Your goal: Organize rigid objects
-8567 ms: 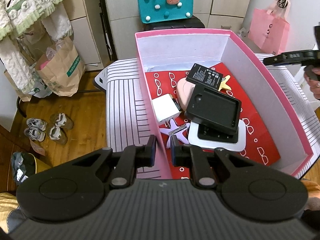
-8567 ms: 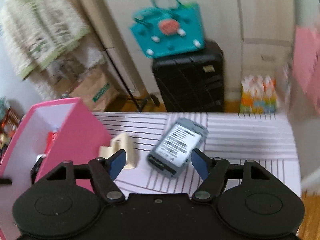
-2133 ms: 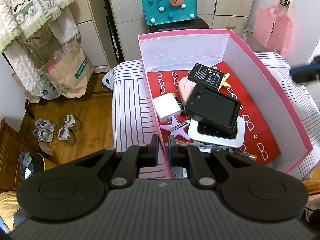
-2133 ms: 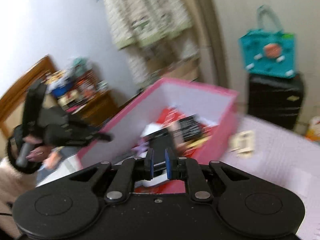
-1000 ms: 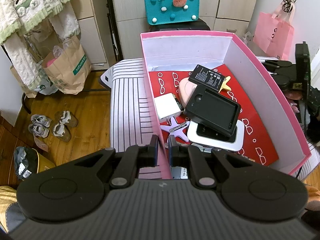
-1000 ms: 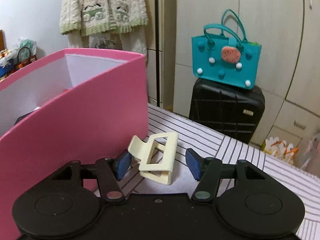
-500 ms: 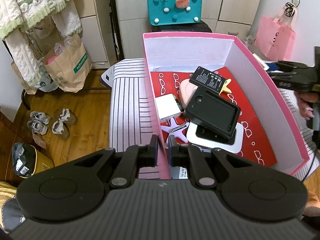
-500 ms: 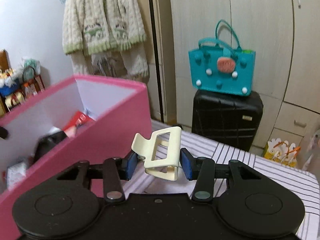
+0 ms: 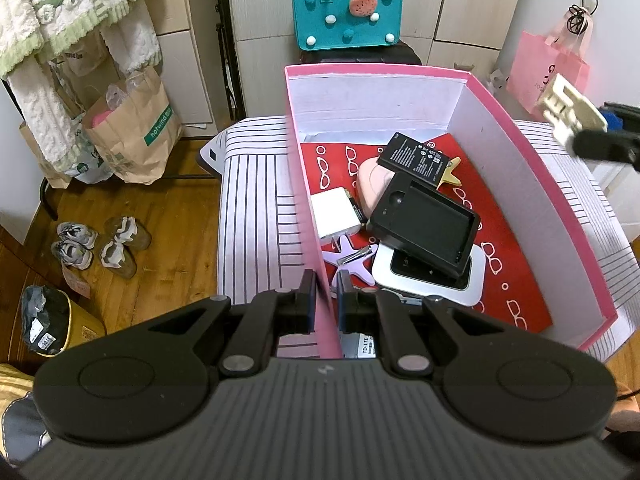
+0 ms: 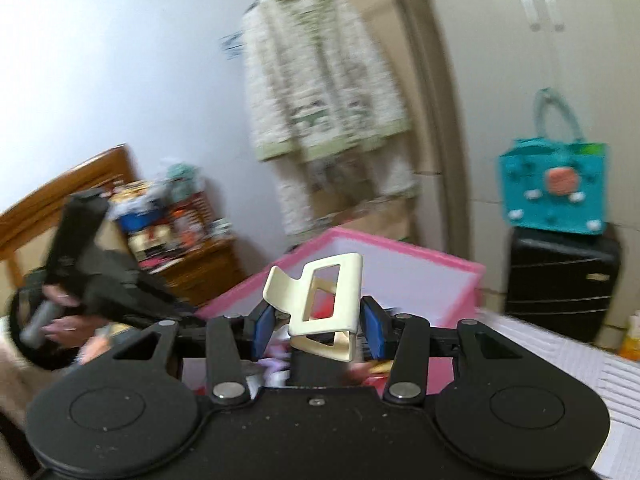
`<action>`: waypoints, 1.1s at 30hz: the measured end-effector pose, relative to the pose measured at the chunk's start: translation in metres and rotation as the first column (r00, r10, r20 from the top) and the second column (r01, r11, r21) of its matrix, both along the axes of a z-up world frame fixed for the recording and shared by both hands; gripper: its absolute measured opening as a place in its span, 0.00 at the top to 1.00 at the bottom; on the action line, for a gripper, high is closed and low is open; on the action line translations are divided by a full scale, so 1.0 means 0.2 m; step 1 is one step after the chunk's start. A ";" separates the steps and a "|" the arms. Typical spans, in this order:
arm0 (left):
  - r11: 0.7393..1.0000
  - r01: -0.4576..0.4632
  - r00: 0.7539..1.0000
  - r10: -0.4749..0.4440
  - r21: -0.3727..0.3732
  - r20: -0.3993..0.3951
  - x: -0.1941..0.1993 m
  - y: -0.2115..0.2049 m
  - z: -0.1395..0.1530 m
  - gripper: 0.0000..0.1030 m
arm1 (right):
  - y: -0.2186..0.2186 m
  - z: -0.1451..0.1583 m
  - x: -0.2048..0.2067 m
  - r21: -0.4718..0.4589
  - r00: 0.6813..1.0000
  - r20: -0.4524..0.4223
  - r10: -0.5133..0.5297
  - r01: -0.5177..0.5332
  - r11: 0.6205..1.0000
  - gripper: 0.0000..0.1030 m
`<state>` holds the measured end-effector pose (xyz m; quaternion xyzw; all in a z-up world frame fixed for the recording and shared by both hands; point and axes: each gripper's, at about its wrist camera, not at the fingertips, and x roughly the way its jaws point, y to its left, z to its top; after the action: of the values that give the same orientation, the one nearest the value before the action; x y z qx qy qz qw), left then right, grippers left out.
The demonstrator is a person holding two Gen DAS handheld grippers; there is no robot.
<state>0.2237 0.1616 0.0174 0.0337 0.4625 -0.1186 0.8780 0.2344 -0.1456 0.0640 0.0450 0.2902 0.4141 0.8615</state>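
Observation:
The open pink box (image 9: 376,96) stands on a striped cover and holds a black battery (image 9: 414,158), a black phone shell (image 9: 426,224), a silver-white device (image 9: 428,270), a white charger (image 9: 335,214) and a purple star clip (image 9: 352,258). My left gripper (image 9: 325,296) is shut on the box's near left wall. A cream plastic clip (image 10: 320,300) sits between the blue pads of my right gripper (image 10: 316,328), which is shut on it in the air. In the left wrist view, the cream clip (image 9: 568,106) hangs just outside the box's right wall.
The striped cover (image 9: 256,208) runs on both sides of the box. A teal bag (image 9: 346,8) sits on a black suitcase behind it, with a pink shopping bag (image 9: 548,68) at the back right. Paper bags (image 9: 132,132) and shoes (image 9: 100,240) are on the wooden floor at the left.
My right gripper closed on the cream clip, lifted it off the striped cover and swung towards the pink box. The left gripper kept its hold on the box wall.

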 end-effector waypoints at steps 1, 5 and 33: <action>1.000 0.001 1.000 -0.001 -0.004 -0.002 0.00 0.00 0.00 0.91 | 0.02 0.00 0.00 0.017 0.999 -0.033 0.036 -0.036 0.999 0.50; 1.000 0.000 1.000 0.000 -0.018 -0.003 0.00 0.01 0.00 0.91 | 0.12 -0.02 0.02 0.055 0.976 -0.158 0.147 -0.140 0.989 0.50; 1.000 0.022 1.000 -0.022 -0.003 -0.022 0.02 0.01 0.00 0.90 | 0.35 -0.20 0.05 -0.044 0.918 -0.382 0.111 -0.138 0.989 0.38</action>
<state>0.2284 0.1640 0.0177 0.0361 0.4714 -0.1291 0.8717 0.2443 -0.0746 0.0233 0.0750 0.4676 0.4412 0.7623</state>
